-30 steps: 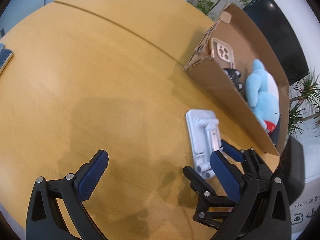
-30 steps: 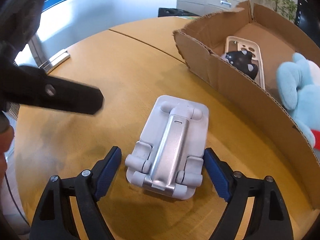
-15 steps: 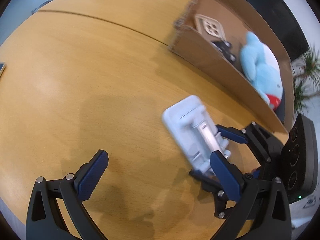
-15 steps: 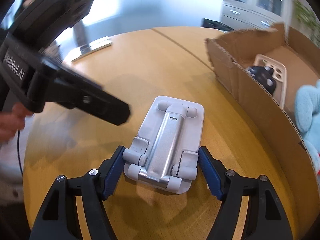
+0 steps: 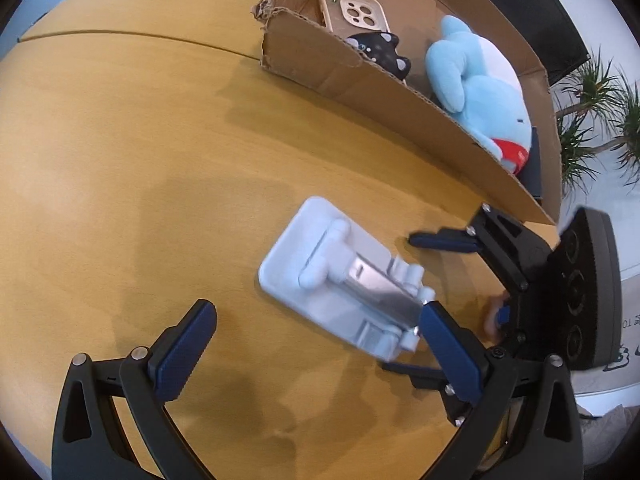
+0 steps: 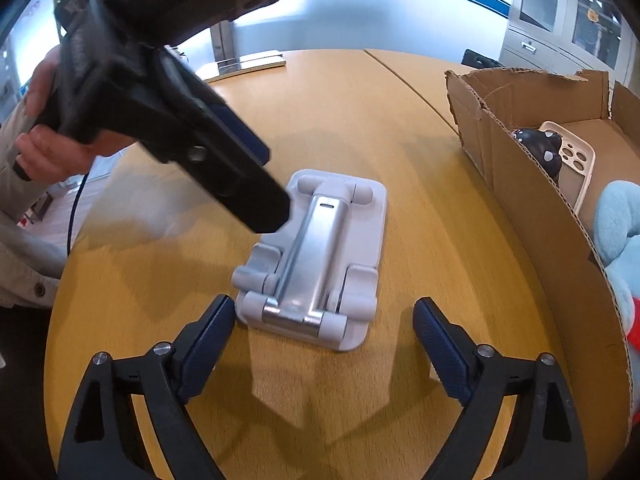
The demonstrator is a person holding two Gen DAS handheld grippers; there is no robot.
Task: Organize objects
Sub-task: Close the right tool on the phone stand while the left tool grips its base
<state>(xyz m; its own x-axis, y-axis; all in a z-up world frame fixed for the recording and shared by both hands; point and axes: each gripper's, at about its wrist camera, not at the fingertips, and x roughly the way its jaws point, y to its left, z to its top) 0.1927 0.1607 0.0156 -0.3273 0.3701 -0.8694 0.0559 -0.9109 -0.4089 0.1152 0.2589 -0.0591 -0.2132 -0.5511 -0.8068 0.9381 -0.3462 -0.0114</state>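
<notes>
White phone stand [image 6: 320, 256] w/ silver metal arm folded flat is lying face-up on the wood table [image 6: 360, 120], just beside the cardboard box [image 6: 540, 216] but not touching it. In the left wrist view the stand [image 5: 344, 280] is sitting angled, its hinge end nearest the camera. The open box [image 5: 360, 76] is holding a beige phone case [image 5: 356, 12] lying flat, a black spotted item [image 5: 380, 48] resting against it, and a light-blue plush [image 5: 480, 84] w/ red patch lying on its side.
</notes>
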